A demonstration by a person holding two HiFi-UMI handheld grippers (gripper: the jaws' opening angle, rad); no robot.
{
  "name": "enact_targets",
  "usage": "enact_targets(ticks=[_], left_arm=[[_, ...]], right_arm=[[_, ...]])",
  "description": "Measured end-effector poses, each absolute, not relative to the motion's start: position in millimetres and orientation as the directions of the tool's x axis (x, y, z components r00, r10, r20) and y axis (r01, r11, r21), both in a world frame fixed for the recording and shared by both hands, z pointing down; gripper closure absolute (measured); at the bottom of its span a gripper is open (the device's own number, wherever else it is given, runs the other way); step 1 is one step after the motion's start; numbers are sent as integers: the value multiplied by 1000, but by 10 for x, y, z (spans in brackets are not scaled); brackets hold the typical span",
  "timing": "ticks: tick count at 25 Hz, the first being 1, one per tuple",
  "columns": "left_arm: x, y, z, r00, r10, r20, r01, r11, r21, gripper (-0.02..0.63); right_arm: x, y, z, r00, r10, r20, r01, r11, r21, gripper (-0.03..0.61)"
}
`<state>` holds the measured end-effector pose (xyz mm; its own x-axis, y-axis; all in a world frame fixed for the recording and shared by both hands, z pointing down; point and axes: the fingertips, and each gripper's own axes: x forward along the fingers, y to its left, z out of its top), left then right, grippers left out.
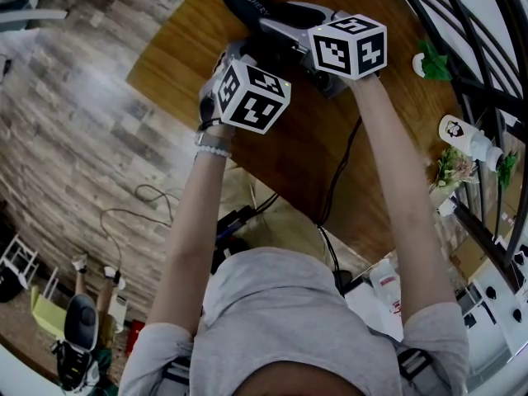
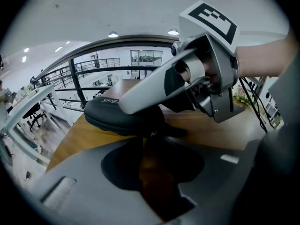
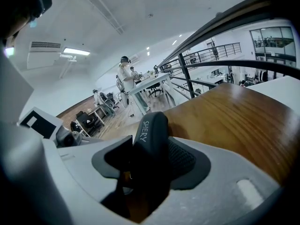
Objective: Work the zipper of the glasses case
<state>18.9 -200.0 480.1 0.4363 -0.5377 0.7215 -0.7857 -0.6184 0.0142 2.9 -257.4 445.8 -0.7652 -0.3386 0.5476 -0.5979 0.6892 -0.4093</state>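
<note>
Left tongs (image 2: 149, 146): jaws part open with nothing between the pads, tips low over the counter (image 1: 305, 155), aimed at the near rim of the glasses case (image 2: 105, 111). Zipper pull (image 2: 152, 134) shows as a small glint just past the tips, not yet pinched. The case lies flat towards the far left corner of the counter, near the edge. Right tongs (image 3: 147, 158): clamped across one end of the case, pads pressing both sides. Likely risks: the pull is tiny and sits tight against the seam, so the left jaws may close on fabric or on the counter instead and skate off. If the pull is caught, a tug could twist the case in the right-hand clamp, since only one end is held. A hard pull towards the far left might drag the case over the edge
</note>
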Motion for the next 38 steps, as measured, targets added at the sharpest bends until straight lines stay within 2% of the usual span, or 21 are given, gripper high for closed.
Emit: enact_targets(ticks=[5, 8, 17, 18, 26, 28, 33, 38], left_arm=[[163, -2018, 4799, 413, -547, 728, -795, -607, -5, 509], [143, -2028, 4801, 395, -554, 733, -793, -608, -32, 551], [206, -1950, 4820, 410, -532, 741, -761, -647, -44, 574], [213, -1937, 4819, 413, -528, 742, -755, -654, -45, 592], [236, -1973, 4792, 419, -543, 728, -765, -643, -39, 569], [230, -1978, 4787, 413, -551, 725, -763, -644, -54, 592], [189, -1965, 4758, 444, -553, 705, -782, -624, 3, 594], [114, -1982, 4747, 424, -564, 709, -795, -606, -6, 594]], right_arm=[[17, -2569, 4450, -762, -341, 551, -599, 693, -401, 339], [16, -2568, 4455, -758, -342, 555, -601, 696, -393, 339], [17, -2564, 4459, -753, -343, 561, -603, 699, -383, 339], [16, -2564, 4457, -753, -343, 561, -603, 700, -383, 339], [20, -2558, 4462, -750, -346, 564, -606, 701, -376, 337], [23, -2557, 4460, -750, -346, 564, -606, 702, -375, 337], [14, -2548, 4465, -745, -348, 570, -604, 713, -354, 337], [1, -2535, 4467, -736, -350, 580, -602, 729, -326, 337]])
